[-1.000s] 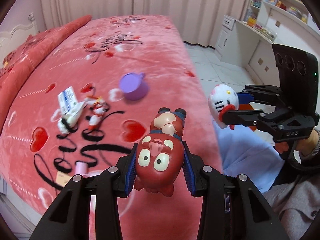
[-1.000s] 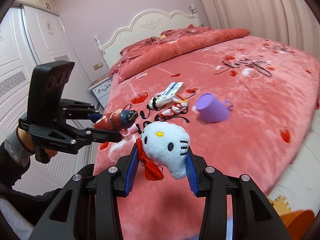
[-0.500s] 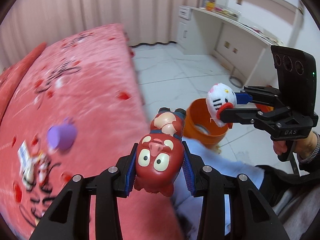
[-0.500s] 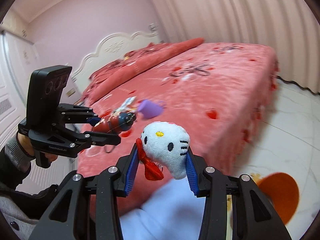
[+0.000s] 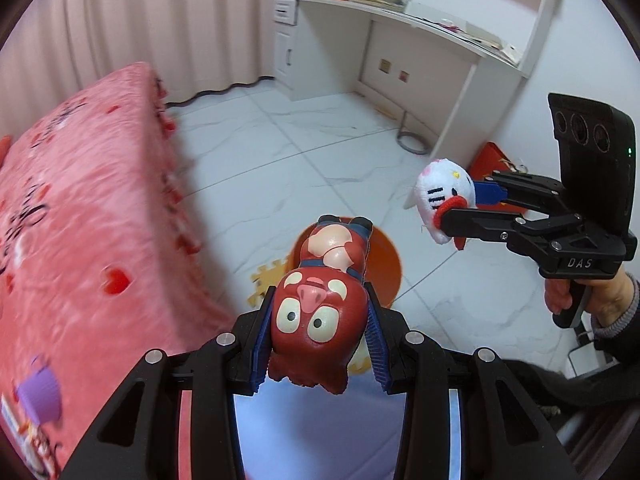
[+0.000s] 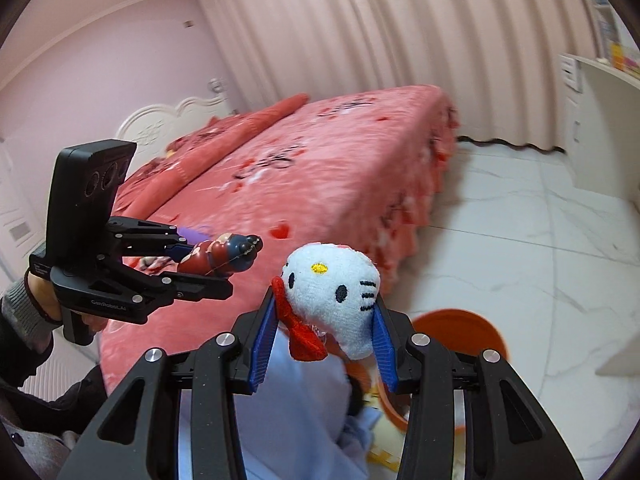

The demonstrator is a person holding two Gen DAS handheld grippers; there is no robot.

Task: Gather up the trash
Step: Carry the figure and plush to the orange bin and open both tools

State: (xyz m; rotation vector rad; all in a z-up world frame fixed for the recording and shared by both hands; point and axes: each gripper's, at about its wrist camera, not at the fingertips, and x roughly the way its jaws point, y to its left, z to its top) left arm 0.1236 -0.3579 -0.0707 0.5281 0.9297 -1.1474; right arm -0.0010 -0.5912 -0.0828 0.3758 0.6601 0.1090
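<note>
My left gripper (image 5: 320, 344) is shut on a red pig toy (image 5: 316, 316), held in the air above an orange bin (image 5: 386, 268) on the floor. My right gripper (image 6: 324, 344) is shut on a white cat plush with a red bow (image 6: 336, 296). The right gripper (image 5: 460, 208) with the plush (image 5: 440, 196) shows in the left wrist view, up and right of the bin. The left gripper (image 6: 224, 264) with the pig toy (image 6: 216, 254) shows in the right wrist view, over the bed edge. The bin (image 6: 464, 328) lies low right of the plush.
A pink bed (image 5: 72, 220) is on the left, with a purple cup (image 5: 40, 394) and small litter on it. A white desk with shelves (image 5: 400, 48) stands at the far wall. The floor is white tile (image 5: 288, 152). A yellow foam mat piece (image 5: 266, 280) lies by the bin.
Both grippers have swung right, away from the bed and over the floor. The orange bin has come into view below the pig toy. Both toys stay gripped.
</note>
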